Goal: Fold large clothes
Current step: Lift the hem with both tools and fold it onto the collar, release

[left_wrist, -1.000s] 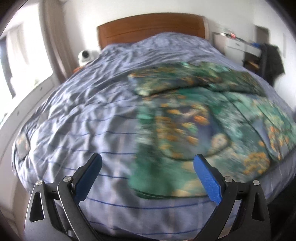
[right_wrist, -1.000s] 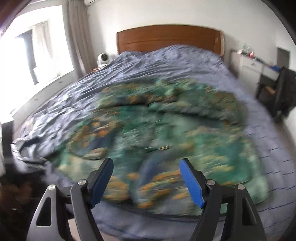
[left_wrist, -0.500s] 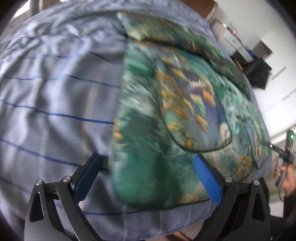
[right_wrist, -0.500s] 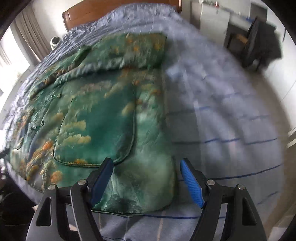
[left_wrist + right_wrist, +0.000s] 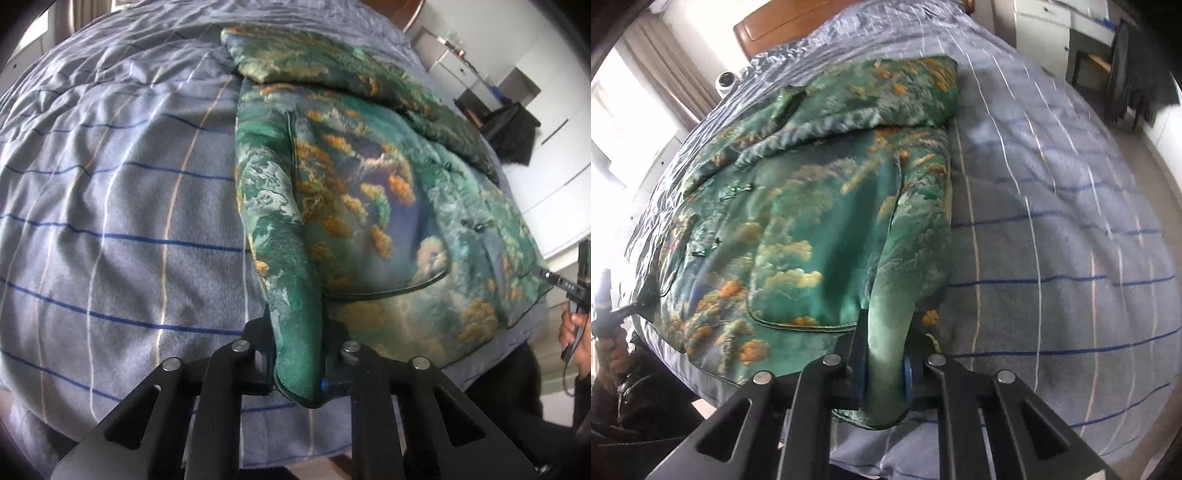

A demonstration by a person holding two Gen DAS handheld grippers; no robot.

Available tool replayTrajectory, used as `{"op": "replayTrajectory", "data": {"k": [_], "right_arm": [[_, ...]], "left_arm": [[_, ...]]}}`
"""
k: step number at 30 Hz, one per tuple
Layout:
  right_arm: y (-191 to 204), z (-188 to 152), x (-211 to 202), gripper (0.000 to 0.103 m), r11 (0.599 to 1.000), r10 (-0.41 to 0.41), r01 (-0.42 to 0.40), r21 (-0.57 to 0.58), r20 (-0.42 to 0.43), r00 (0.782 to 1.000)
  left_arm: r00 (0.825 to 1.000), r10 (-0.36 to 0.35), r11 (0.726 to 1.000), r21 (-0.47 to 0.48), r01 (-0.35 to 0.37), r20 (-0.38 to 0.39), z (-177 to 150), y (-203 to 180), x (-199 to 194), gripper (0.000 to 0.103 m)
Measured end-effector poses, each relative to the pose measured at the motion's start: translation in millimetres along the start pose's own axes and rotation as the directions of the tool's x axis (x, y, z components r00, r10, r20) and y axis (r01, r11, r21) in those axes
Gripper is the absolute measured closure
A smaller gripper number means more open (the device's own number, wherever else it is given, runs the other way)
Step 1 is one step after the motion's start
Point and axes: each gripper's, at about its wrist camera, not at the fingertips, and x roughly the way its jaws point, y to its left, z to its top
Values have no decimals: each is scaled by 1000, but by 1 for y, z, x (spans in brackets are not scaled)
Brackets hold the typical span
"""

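A green padded jacket (image 5: 369, 206) with orange and cream cloud patterns lies spread on the bed, its sleeves folded across the top. In the left wrist view my left gripper (image 5: 297, 354) is closing its jaws on the jacket's near left hem corner, and the fabric bunches up between the pads. In the right wrist view the jacket (image 5: 798, 221) has its near right hem corner pinched in my right gripper (image 5: 886, 354), whose jaws are closing too. Both corners stand up in a ridge from the cover.
The bed has a grey-blue striped cover (image 5: 110, 221) and a wooden headboard (image 5: 783, 26). A dark chair (image 5: 1126, 74) and a white cabinet (image 5: 1045, 29) stand to the right of the bed. A hand (image 5: 570, 332) shows at the bed's foot edge.
Both grippers dropped down to the jacket's near hem and went from wide open to pinching a corner each. The fabric at each corner is now gathered into a raised fold.
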Motion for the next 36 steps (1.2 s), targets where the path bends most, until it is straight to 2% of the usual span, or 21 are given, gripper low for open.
{"op": "replayTrajectory", "data": {"k": [8,13,18,22,24,27,30,31,33,34,36], "right_arm": [[16,-3,-31,90,999,35,-34,-21,52,998],[10,-21,-43,90,998,61,-61,-7,30,998],[9,-51,-56,90,996,94,-93,13,-20,995],[10,-66,-79,90,989,138,-137,48,-29,990],[11,-64,-92,91,984,166,-165,70,-6,986],[12,-42,-107,91,976,198,-203,84,61,978],[11,5,-117,91,967,227,-242,77,166,960],[11,20,-117,91,966,230,-248,73,192,954],[9,56,-114,91,960,245,-269,75,234,941],[4,82,-106,91,953,256,-288,94,255,932],[2,113,-92,91,946,263,-301,117,262,929]], "left_arm": [[999,-28,1000,4,28,45,-12,1,-31,90],[1000,-23,1000,-4,23,17,-32,8,-40,90],[999,-23,1000,11,24,-43,-67,16,-63,90],[995,-77,997,5,77,-66,-76,14,-91,91],[991,-127,992,-24,126,-41,-65,15,-106,91],[978,-201,977,-56,203,54,-31,16,-131,92],[955,-243,961,-88,261,170,24,20,-144,92],[948,-249,957,-97,272,199,46,22,-143,92],[945,-225,962,-100,254,239,86,24,-134,93],[947,-208,965,-104,239,246,106,25,-127,93],[954,-171,972,-119,205,245,140,27,-108,93]]}}
